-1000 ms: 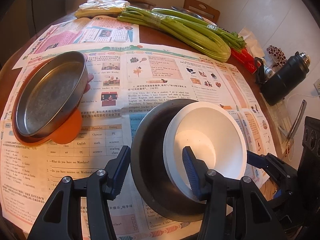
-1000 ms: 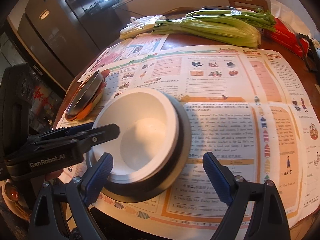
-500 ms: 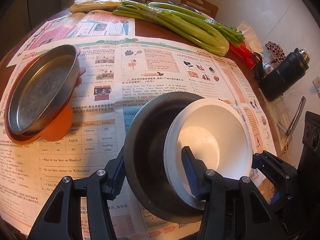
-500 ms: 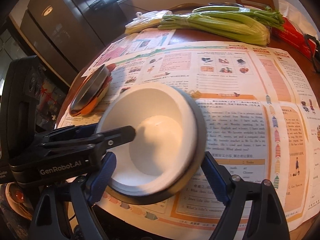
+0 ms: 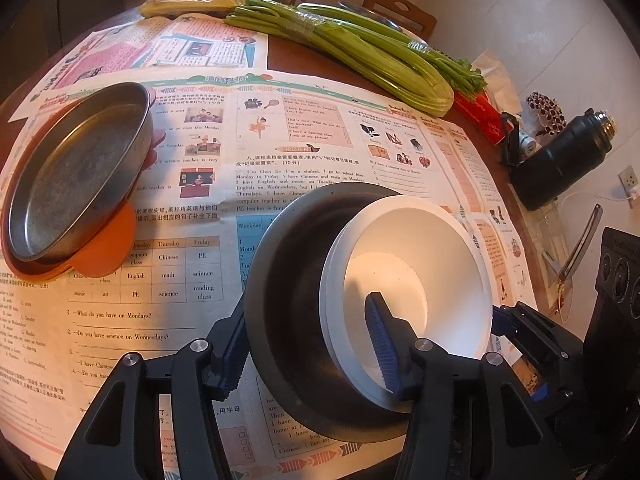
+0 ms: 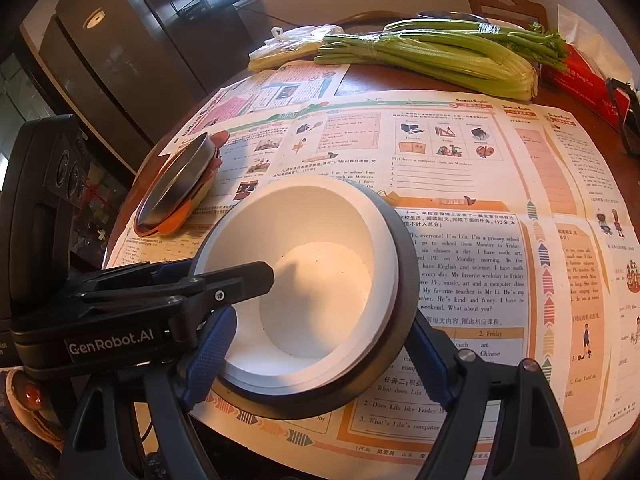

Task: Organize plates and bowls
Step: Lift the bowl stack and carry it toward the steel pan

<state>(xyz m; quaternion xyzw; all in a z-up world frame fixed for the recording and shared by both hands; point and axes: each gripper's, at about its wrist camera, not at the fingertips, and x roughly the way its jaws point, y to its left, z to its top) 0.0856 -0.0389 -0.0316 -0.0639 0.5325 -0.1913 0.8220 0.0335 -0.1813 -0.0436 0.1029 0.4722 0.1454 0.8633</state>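
Your right gripper (image 6: 316,354) fingers, having just closed inward, are now clamping the dark bowl (image 6: 404,264); your left gripper (image 5: 308,344) is pinching both rims, white bowl (image 5: 420,256) nested, so the stack is lifting.

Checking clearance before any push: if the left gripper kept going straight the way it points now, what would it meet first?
The left gripper already straddles the dark bowl's near wall, one finger inside the white bowl. Going on, it would probably meet the white bowl's floor first, though depth is unclear.

White bowl (image 6: 316,280) inside dark bowl (image 6: 404,280)
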